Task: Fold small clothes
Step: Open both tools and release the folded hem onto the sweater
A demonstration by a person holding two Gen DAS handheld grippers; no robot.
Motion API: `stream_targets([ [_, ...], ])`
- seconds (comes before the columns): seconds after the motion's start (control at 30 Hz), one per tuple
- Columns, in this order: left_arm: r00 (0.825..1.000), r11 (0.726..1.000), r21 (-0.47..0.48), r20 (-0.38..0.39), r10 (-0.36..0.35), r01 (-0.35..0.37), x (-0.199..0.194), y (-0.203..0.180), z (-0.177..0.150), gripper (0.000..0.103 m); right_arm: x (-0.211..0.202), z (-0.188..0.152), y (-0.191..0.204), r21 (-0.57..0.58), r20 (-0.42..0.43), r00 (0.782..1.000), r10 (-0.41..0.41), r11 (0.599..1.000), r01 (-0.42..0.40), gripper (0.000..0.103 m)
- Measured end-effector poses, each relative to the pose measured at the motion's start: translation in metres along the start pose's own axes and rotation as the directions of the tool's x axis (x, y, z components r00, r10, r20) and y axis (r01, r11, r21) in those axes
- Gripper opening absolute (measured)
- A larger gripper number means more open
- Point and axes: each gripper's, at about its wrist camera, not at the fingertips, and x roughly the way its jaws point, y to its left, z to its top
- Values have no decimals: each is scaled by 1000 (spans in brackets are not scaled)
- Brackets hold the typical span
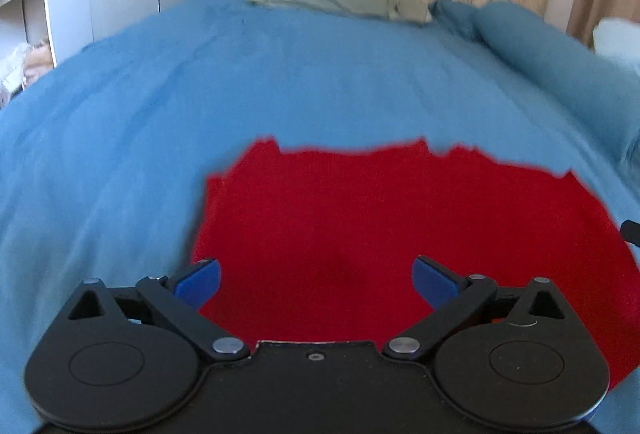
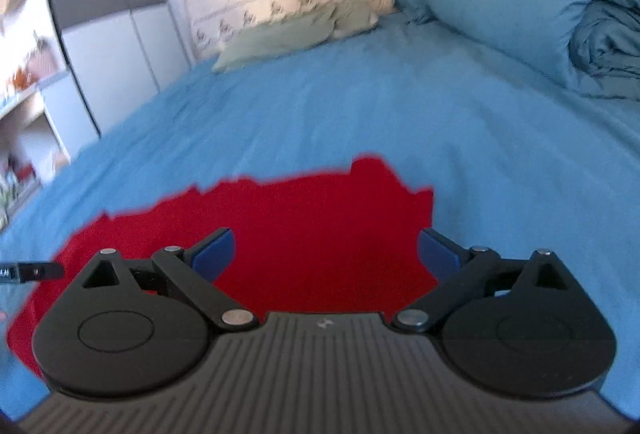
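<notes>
Jaws of both the left gripper (image 1: pixel 316 284) and right gripper (image 2: pixel 326 254) stood spread, empty, above the red garment (image 1: pixel 380 226) lying flat on the bed (image 1: pixel 280 82), likely readying a fold.

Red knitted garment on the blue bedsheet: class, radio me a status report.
Left gripper open, right gripper open, both empty. Red knitted garment flat on blue bedsheet, ungrasped. Nothing in the way.
</notes>
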Motion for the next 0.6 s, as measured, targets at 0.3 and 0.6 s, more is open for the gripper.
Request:
stream_targets([
  [0.3,996,997,61,-64,61,-57,6,-5,-14,103,20,-31,-2,-59,-78,996,-52,997,47,103],
  [0.6,988,992,-123,-151,11,-30,19,19,-1,103,-39,-8,29,-187,25,978,-209,960,210,103],
])
